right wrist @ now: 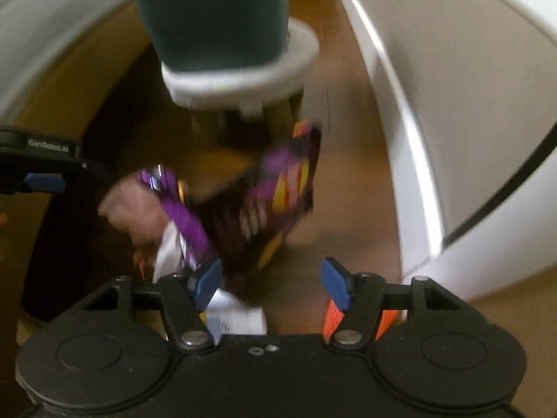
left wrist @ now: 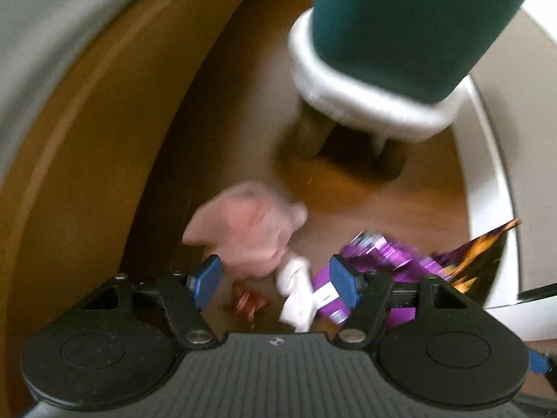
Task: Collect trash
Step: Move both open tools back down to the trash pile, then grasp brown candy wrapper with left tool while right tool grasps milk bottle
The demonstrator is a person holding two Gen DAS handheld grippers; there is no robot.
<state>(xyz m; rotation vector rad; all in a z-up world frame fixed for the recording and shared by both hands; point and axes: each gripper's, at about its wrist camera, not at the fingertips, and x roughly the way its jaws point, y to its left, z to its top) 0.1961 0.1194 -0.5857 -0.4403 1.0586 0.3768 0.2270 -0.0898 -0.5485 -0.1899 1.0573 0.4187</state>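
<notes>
Left wrist view shows a blurred heap of trash on the brown floor: a pink crumpled piece (left wrist: 250, 230), a white crumpled paper (left wrist: 296, 292), a purple wrapper (left wrist: 379, 261), a small reddish wrapper (left wrist: 249, 301) and the corner of a dark snack bag (left wrist: 484, 261). A teal bin (left wrist: 410, 17) on a white stand (left wrist: 355, 94) sits beyond the heap.

Both views are smeared, so the biggest risk, as I judge it, is closing on the wrong piece or on nothing. The pieces overlap, and a pinch on the light white paper could drag the purple wrapper with it or push the pile aside. The two tools also work over one pile and could knock each other.

The left gripper (left wrist: 275, 280) stands released, its blue pads well apart, nothing pressed between them; the white paper and reddish wrapper lie in the gap below. The right gripper (right wrist: 271, 284) is likewise released and empty, with the dark snack bag (right wrist: 275, 188) just ahead, white paper (right wrist: 240, 317) under it and an orange piece (right wrist: 334, 317) by one pad.
</notes>
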